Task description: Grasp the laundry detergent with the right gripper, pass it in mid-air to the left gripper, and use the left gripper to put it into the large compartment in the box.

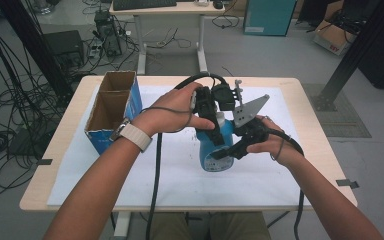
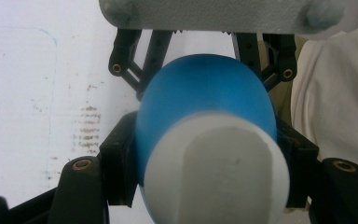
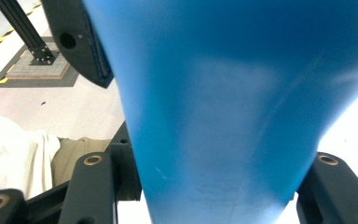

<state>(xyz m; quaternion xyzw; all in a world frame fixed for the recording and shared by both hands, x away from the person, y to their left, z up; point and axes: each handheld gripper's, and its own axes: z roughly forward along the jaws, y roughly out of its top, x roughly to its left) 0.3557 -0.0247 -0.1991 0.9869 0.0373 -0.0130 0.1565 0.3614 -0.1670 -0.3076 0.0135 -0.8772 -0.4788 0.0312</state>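
High view: at the centre of the frame, one blue bottle (image 1: 214,150) with a white cap stands on the white sheet (image 1: 145,175) covering the wooden table (image 1: 310,130), gripped from both sides by a seated person. Two hands, two grippers. The left gripper (image 1: 211,117) comes down on the bottle's top end from the upper left; the right gripper (image 1: 232,147) closes on its body from the right, one grey three-cornered plate riding above it. At left of the frame stands one open cardboard box (image 1: 111,107) with blue sides and two compartments. One watch with a pale strap (image 1: 132,135) sits on the left wrist.

Left gripper view: the bottle (image 2: 205,107) runs up the middle of the frame, white cap (image 2: 216,172) nearest the lens. Both black jaws press against the blue sides just behind the cap, clamped on it. Beyond, at top centre, the other gripper's two jaws straddle the far part.

Right gripper view: the blue body (image 3: 223,107) rises through the centre, its own two jaws tight on it at lower left and lower right. One further black jaw pad shows at upper left against the bottle.
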